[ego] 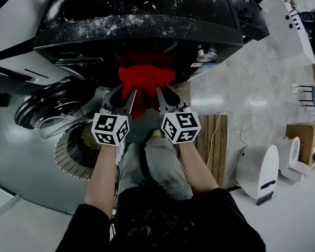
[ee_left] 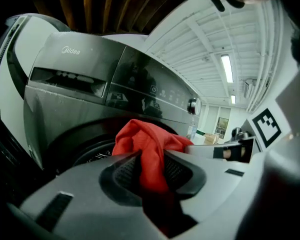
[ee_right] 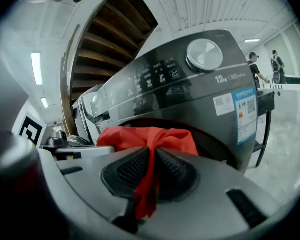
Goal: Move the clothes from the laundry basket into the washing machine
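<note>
Red garment spans crosswise from left gripper to right gripper.

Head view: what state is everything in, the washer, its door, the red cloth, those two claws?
washing machine: open at the front.
door: swung wide open to the left.
red garment: bunched in front of the drum opening, held at two spots.
left gripper: shut on the red garment.
right gripper: shut on the red garment.
laundry basket: upright on the floor, contents hidden.
</note>
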Available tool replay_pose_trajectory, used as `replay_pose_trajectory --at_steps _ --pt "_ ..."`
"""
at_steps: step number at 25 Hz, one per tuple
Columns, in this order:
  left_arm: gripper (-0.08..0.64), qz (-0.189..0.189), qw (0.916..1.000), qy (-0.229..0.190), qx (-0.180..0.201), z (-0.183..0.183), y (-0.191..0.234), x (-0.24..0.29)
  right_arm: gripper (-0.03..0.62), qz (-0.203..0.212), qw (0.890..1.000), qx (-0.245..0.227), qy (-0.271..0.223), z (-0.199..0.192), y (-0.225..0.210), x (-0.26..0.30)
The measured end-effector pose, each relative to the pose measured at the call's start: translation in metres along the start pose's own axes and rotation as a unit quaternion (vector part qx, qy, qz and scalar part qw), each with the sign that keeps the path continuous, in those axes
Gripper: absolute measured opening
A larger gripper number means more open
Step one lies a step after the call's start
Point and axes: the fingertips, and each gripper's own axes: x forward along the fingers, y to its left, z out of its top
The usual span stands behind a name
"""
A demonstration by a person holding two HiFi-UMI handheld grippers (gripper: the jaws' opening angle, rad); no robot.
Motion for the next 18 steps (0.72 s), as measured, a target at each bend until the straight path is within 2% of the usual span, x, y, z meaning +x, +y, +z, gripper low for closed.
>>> replay_pose_trajectory --at_steps 9,18 --pt "0.115 0.005 0.9996 -0.029 -0.002 -0.060 0.036 0.042 0.049 0.001 1.000 -0.013 -0.011 -0.059 -0.031 0.045" --pt "0.115 -0.001 0.9970 -0.077 0.012 -0.081 0.085 0.095 0.049 0.001 0.998 -0.005 -0.062 -0.083 -0.060 0.108"
